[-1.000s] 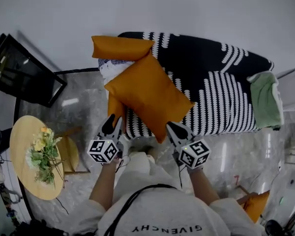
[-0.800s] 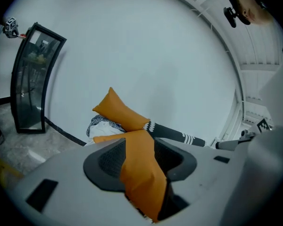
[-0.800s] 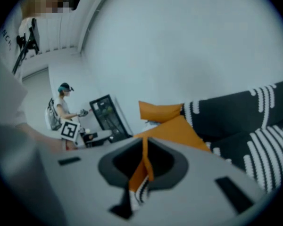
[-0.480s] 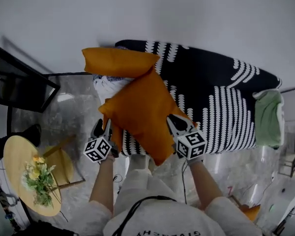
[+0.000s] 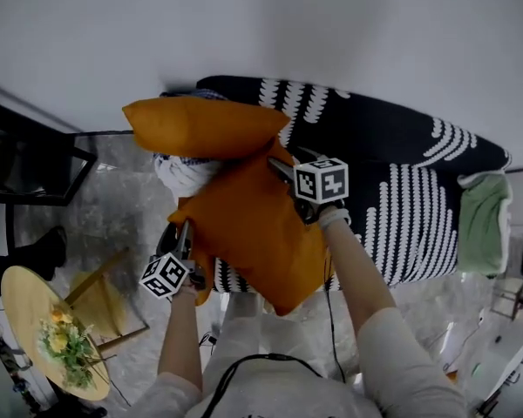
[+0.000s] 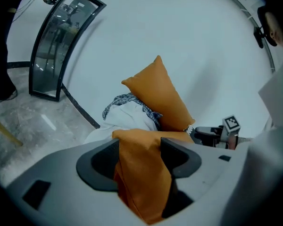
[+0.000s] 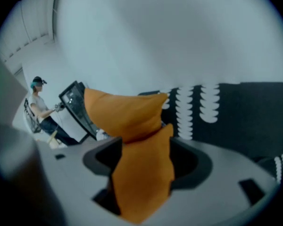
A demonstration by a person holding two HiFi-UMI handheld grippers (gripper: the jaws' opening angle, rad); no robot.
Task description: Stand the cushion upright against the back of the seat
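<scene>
Right gripper [image 5: 281, 171] higher; its and left gripper's [image 5: 181, 238] fingers [image 7: 186, 161] freshly parted around puffy cushion [image 5: 253, 233].

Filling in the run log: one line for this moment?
cushion: tilted over sofa end | left gripper: jaws just opening, cushion edge between | right gripper: jaws just opened, cushion corner between

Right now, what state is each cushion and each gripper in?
Front cushion: tilted diamond-wise, not yet upright.
Back cushion: propped up at one end of the sofa.
Left gripper: jaws have just been opening, cushion fabric between them.
Right gripper: jaws have just been opening, cushion fabric between them.
</scene>
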